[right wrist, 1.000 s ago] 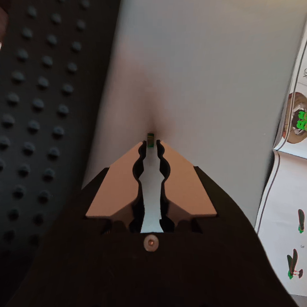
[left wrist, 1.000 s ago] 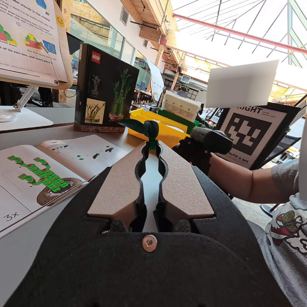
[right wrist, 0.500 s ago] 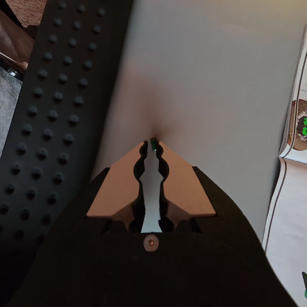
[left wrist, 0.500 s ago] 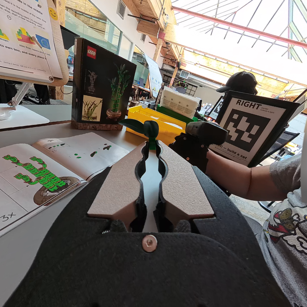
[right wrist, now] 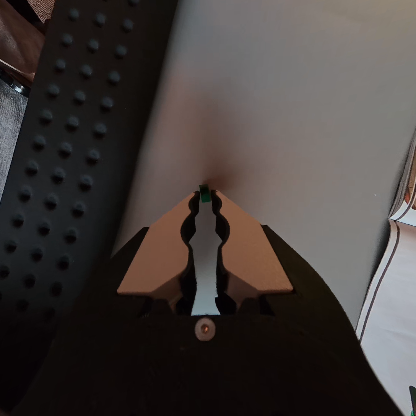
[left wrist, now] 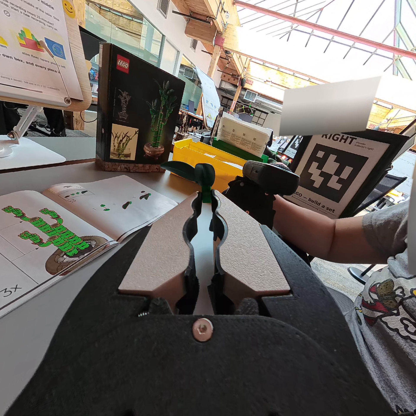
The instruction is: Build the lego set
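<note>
My left gripper [left wrist: 205, 197] is shut on the bright green stem of a small leaf piece [left wrist: 203, 177], whose dark green leaves stick up above the fingertips. It is held above the grey table [left wrist: 135, 173]. My right gripper [right wrist: 205, 195] is shut on a small green brick [right wrist: 204, 196] and points down close to the table [right wrist: 292, 112]. The right gripper's black body [left wrist: 265, 180] also shows in the left wrist view, just right of the leaf piece, with a person's forearm [left wrist: 315, 234] behind it.
An open instruction booklet [left wrist: 67, 225] lies on the left; its edge shows in the right wrist view [right wrist: 394, 258]. The set's box [left wrist: 137, 108] stands behind it. Yellow bin [left wrist: 202, 155] and green bin [left wrist: 236, 148] sit farther back. A black studded mat [right wrist: 67, 135] borders the table. One gripper's finger ends stand about 15 cm off the other's.
The left gripper has barely moved, still holding the leaf piece. The right wrist view has drifted left, so less of the booklet shows, and its green brick sits slightly differently between the tips.
</note>
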A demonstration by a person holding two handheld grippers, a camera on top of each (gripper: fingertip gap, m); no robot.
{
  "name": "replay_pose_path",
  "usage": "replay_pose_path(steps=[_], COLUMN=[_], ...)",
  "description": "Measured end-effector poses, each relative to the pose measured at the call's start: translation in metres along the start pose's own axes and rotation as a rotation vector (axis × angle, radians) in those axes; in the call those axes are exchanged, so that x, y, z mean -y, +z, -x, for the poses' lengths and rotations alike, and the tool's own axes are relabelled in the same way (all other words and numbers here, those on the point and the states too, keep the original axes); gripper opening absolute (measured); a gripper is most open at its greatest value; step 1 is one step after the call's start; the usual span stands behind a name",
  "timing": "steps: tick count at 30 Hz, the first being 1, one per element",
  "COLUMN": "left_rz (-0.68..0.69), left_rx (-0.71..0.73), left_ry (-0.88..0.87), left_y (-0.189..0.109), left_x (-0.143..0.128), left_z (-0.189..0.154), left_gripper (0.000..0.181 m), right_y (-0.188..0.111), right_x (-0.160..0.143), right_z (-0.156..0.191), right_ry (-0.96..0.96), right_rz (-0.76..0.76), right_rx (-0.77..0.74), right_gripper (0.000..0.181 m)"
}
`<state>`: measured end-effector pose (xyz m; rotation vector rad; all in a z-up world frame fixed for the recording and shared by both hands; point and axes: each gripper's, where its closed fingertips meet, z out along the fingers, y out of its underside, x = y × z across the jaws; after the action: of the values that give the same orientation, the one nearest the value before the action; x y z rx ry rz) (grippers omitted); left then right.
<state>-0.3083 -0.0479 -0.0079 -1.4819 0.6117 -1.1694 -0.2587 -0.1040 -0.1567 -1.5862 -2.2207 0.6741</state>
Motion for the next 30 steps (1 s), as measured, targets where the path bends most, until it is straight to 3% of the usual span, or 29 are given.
replay_pose_path(steps=[13,15,18,23,26,30], left_rz=[0.025,0.026,0.031,0.070,0.092,0.111], left_rx=[0.002,-0.005,-0.015,-0.065,-0.086,-0.114], left_ry=[0.009,0.010,0.019,-0.027,-0.065,-0.139], left_y=[0.002,0.002,0.003,0.008,0.011,0.013], left_x=[-0.005,-0.005,-0.006,-0.015,-0.020,-0.026], left_z=[-0.001,-0.002,-0.005,-0.012,-0.014,-0.014], left_gripper=[0.006,0.006,0.006,0.006,0.006,0.006], right_y=[-0.002,-0.015,-0.053,-0.127,-0.128,-0.116], right_x=[0.006,0.020,0.048,0.081,0.085,0.086], right_z=[-0.003,-0.014,-0.029,-0.049,-0.054,-0.057], right_ry=[0.013,0.081,0.301,0.644,0.738,0.765], right_rz=[-0.039,-0.153,-0.442,-0.987,-1.073,-1.050], right_rx=[-0.022,-0.076,-0.088,0.060,0.133,0.151], right_gripper=[0.006,0.006,0.006,0.005,0.006,0.005])
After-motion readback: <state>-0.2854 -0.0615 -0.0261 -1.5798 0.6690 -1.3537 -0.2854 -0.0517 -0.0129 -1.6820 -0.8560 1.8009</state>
